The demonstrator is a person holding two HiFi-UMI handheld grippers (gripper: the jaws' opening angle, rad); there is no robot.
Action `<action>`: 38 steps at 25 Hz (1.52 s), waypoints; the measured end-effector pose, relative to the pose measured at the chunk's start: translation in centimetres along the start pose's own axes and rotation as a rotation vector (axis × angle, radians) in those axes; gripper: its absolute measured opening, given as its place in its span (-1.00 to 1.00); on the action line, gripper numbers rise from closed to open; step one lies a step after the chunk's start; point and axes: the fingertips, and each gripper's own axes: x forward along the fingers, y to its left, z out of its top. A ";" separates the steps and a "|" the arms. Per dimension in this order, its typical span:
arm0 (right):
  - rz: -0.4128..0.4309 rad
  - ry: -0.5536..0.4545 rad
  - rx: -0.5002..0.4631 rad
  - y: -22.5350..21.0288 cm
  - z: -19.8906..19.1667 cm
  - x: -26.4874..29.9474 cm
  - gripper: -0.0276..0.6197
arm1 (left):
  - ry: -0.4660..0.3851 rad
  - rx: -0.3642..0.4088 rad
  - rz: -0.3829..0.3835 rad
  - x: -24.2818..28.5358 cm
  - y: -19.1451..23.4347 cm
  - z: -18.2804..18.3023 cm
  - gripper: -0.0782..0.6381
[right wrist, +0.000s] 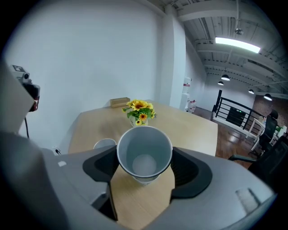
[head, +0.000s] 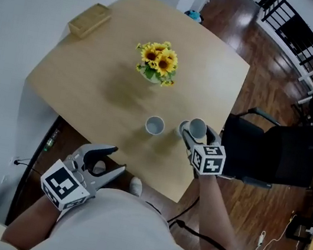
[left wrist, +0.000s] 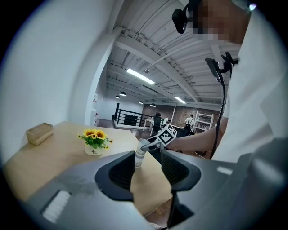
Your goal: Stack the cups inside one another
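Two white paper cups are in play. One cup [head: 154, 125] stands upright on the wooden table [head: 85, 85] near its front edge. My right gripper [head: 194, 134] is shut on the other cup [head: 198, 127], held mouth up just right of the first and lifted off the table. In the right gripper view the held cup [right wrist: 144, 155] fills the gap between the jaws, and the standing cup [right wrist: 104, 143] peeks out at the left. My left gripper [head: 111, 161] stands open and empty, off the table's front edge. In the left gripper view the held cup [left wrist: 140, 152] shows between the open jaws.
A small pot of sunflowers [head: 157, 63] stands at the table's middle, and a wooden box [head: 89, 20] lies at the far left corner. A black chair [head: 271, 153] stands close to the table's right side. A wall runs along the left.
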 end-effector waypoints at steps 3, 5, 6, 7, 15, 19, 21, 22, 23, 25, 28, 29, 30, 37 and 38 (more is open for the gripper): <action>0.009 0.017 -0.006 -0.1 -0.7 1.1 0.20 | 0.001 -0.007 0.020 -0.2 0.2 -0.3 -0.24; 0.008 0.024 -0.012 -0.1 -1.1 1.8 0.22 | 0.001 -0.011 0.028 -0.3 0.3 -0.5 -0.24; 0.006 0.026 -0.013 -0.1 -1.3 2.1 0.23 | 0.001 -0.014 0.032 -0.2 0.4 -0.6 -0.24; 0.006 0.027 -0.010 0.0 -1.4 2.4 0.23 | 0.002 -0.015 0.036 -0.2 0.5 -0.6 -0.24; 0.012 -0.005 -0.021 0.7 -0.4 1.9 0.39 | 0.004 -0.012 0.051 0.1 0.7 -0.1 -0.24; 0.005 -0.033 -0.036 1.2 0.6 0.6 0.39 | 0.000 0.000 0.048 0.4 0.7 0.3 -0.24; 0.000 -0.051 -0.040 1.8 1.2 -0.1 0.39 | -0.006 0.017 0.051 0.6 0.8 0.4 -0.24; 0.002 -0.060 -0.044 2.3 1.4 -0.5 0.39 | -0.008 0.026 0.049 0.6 0.8 0.3 -0.24; 0.008 -0.067 -0.049 3.1 1.7 -0.8 0.39 | -0.009 0.031 0.044 0.7 0.8 0.3 -0.24; 0.030 -0.073 -0.064 5.2 1.9 -1.0 0.39 | -0.025 0.023 0.029 0.6 0.7 0.4 -0.24; 0.082 -0.056 -0.090 9.0 1.5 -0.2 0.39 | -0.046 0.007 0.017 0.0 1.1 0.8 -0.19; 0.100 -0.045 -0.097 10.3 1.2 0.3 0.40 | -0.047 0.007 0.014 -0.3 1.2 0.7 -0.18; 0.115 -0.033 -0.102 11.4 0.9 0.9 0.40 | -0.043 0.011 0.014 -0.7 1.4 0.7 -0.17; 0.073 0.051 -0.089 13.2 -0.7 7.4 0.44 | -0.005 0.017 0.042 -4.2 3.6 -0.8 -0.16; 0.062 0.066 -0.079 13.1 -1.0 8.2 0.44 | 0.000 0.016 0.046 -4.7 3.9 -1.0 -0.16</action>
